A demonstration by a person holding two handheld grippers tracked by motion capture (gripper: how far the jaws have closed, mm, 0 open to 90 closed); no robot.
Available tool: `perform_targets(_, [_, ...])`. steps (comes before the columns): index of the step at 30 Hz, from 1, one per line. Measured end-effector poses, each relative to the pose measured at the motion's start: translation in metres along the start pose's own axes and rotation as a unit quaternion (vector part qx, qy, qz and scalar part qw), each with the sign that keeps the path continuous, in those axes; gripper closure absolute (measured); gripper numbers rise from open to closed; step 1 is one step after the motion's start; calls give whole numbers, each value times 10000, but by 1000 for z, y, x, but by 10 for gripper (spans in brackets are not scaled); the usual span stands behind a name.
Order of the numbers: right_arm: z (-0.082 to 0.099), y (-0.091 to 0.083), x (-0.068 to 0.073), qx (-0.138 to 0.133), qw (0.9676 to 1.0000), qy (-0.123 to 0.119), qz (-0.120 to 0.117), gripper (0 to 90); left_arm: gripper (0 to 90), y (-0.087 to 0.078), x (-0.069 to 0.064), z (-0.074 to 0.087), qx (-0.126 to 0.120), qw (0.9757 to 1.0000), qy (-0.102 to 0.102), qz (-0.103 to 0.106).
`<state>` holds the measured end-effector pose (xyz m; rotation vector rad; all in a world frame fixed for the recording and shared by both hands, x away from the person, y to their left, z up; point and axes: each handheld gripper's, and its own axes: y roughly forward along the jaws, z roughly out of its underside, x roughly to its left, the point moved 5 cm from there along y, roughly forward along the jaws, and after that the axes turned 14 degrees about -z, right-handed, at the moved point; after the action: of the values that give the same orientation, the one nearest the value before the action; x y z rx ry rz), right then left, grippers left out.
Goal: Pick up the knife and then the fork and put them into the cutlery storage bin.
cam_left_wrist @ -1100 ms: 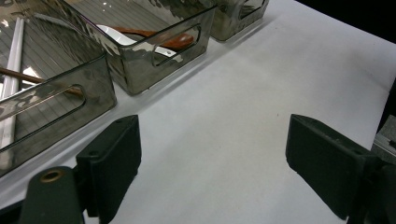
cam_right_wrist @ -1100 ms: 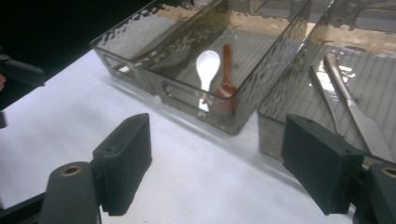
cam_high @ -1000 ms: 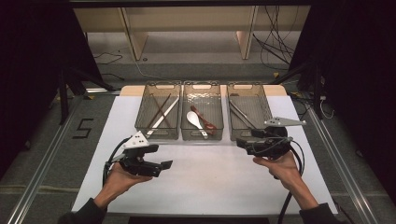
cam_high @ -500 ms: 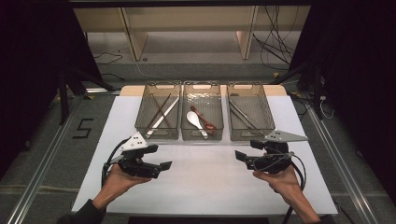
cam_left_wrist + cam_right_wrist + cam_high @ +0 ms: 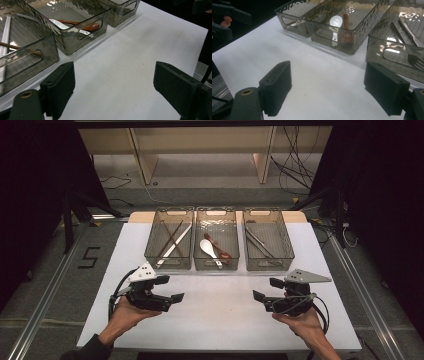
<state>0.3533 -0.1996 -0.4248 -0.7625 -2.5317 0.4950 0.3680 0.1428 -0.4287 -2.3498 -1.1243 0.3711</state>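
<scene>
Right gripper (image 5: pixel 261 290) has pulled back from the right bin (image 5: pixel 267 239) toward the table's near edge; jaws wide apart, empty. Left gripper (image 5: pixel 170 289) unmoved, jaws likewise spread, empty. White spoon (image 5: pixel 208 248) lies in the middle bin (image 5: pixel 216 216)

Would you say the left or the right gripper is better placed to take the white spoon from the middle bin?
Roughly equal; the left gripper looks marginally nearer. Both it and the right gripper are open and empty before the bins, flanking the white spoon.

Three smoky clear bins in a row along worktop's far edge: left bin (image 5: pixel 169 247) with chopsticks, middle bin (image 5: pixel 216 247) with white spoon (image 5: pixel 209 250) and reddish-brown spoon (image 5: pixel 218 247), right bin (image 5: pixel 268 247) with metal cutlery.
</scene>
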Motion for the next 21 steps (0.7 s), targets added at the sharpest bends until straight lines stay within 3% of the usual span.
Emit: perform_targets(21, [2,-4,-1,-20,9999,-33,105,221,171,1,-1,0,-3,10000,-4,21])
